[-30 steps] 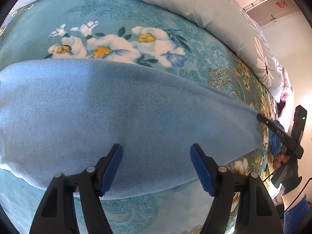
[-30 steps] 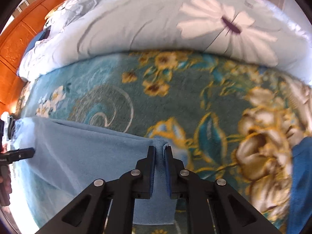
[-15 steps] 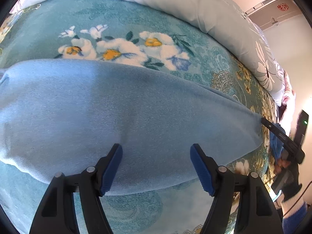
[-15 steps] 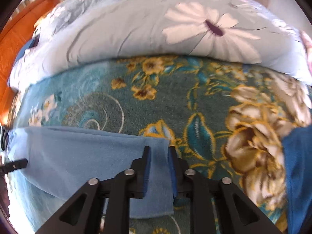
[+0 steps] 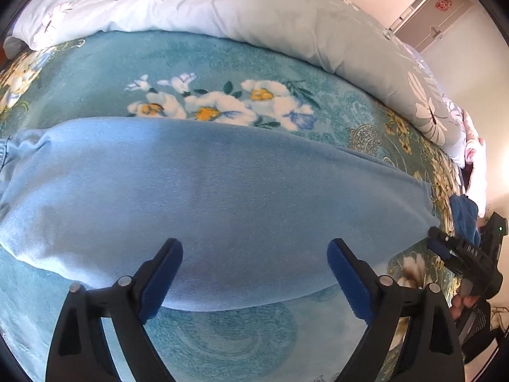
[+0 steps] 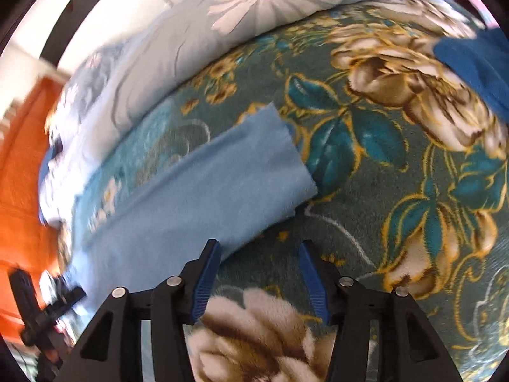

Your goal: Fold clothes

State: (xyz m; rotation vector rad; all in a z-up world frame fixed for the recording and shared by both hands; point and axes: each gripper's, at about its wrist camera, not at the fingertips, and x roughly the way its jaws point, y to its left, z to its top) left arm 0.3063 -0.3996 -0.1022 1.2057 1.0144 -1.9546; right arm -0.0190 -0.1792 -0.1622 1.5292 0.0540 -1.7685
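Ahead of our left gripper (image 5: 254,273), in the left wrist view, the light blue garment (image 5: 206,197) lies flat as one long band across the floral blanket (image 5: 222,63). Its near edge sits right at our fingertips, its far edge just short of the white flowers. Jaws are wide apart, holding nothing, same as a second ago; the view has only pulled back slightly. Off to the right, the right gripper (image 5: 445,248) is at the band's short end.

Right wrist view: this is the change. A second ago we had our right gripper (image 6: 257,273) pinched on the garment's end; now the jaws stand well apart and empty, and the end (image 6: 270,165) lies flat ahead and slightly left of the fingertips. The frame is motion-blurred and tilted, so we are swinging away. We read that as one lay-down step finished.

Room: bare blanket ahead and right of the right gripper. A dark blue cloth (image 6: 477,63) sits far right, well clear of the garment. The pale duvet (image 5: 222,6) bounds the far side in both views.
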